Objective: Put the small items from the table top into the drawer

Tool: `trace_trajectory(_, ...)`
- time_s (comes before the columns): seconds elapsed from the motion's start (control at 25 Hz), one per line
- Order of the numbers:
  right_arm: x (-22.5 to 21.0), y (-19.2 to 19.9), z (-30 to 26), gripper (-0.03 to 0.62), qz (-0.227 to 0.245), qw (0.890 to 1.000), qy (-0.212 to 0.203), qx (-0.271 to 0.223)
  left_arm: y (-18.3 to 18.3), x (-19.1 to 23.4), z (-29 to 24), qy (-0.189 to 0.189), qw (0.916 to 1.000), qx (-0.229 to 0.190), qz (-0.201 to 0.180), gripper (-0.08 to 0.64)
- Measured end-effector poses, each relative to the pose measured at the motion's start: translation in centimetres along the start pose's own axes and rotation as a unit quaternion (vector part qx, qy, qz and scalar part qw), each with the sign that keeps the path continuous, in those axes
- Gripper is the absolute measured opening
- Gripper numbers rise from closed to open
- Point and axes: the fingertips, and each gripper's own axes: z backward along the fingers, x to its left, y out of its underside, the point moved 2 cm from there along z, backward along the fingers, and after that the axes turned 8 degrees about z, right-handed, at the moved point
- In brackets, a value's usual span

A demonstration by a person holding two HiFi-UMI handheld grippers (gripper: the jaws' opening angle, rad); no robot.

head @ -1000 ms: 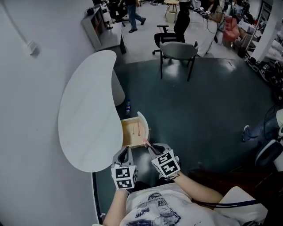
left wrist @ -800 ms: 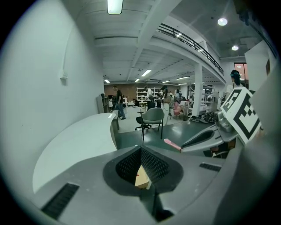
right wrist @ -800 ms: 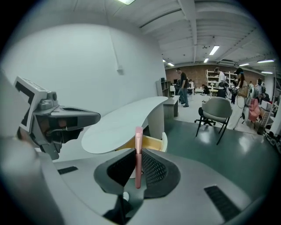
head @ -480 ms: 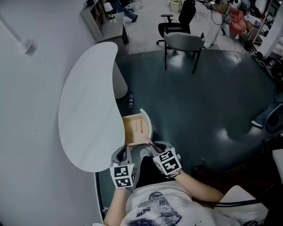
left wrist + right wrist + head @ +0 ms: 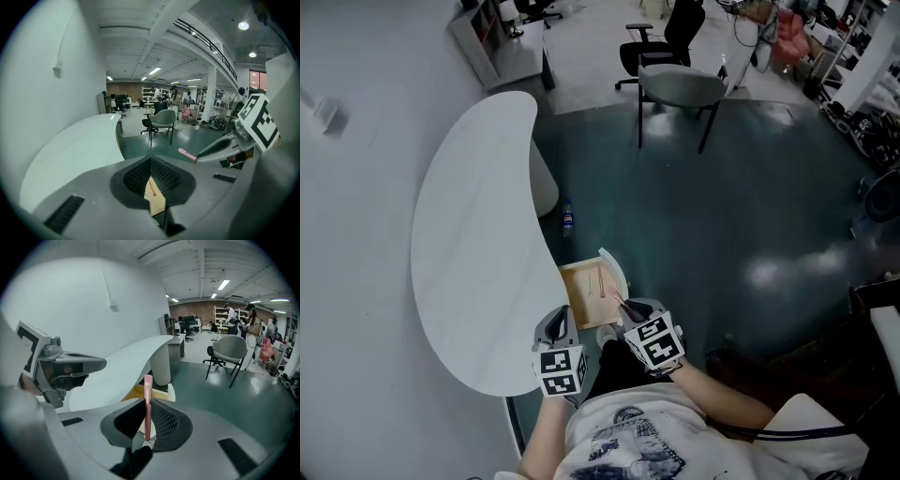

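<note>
Two tools sit low in the head view, side by side & close together, both aimed far & downward. The right tool is clamped on a thin pink stick. Its jaws are nearly together, pads pressing the stick from both sides. The stick runs straight out past the tips, w/ its flat paler end farthest out. The left tool has its jaws closed tip to tip w/ nothing btwn them. A bit of the drawer shows through the gap behind the tips.

The drawer, light wood inside w/ a white front, stands pulled out to the right from under the near part of the white curved table. A thin reddish stick lies on its bottom, running approx near to far. In the head view the pink stick's far end sits at abt the drawer's near right corner; can't tell if it's over the inside or just outside. The left tool is just off the table's near edge, left of the right tool & not touching it.

Beyond, a small bottle stands on the dark floor by the table's pedestal. A grey chair is farther off.
</note>
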Motion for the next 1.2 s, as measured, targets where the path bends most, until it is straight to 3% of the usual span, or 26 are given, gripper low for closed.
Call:
trace_trajectory(0.52, -0.8, -3.3, -8.8, 0.058, -0.037, 0.998, 0.029, 0.04, -1.8, 8.0, -7.6, 0.039, 0.9986, 0.035, -0.005, 0.025)
trace_trajectory(1.2, -0.9, -0.2, -18.0, 0.058, -0.054, 0.994, 0.038, 0.086, 1.9, 12.5, -12.2, 0.046, 0.9968, 0.062, 0.018, 0.025)
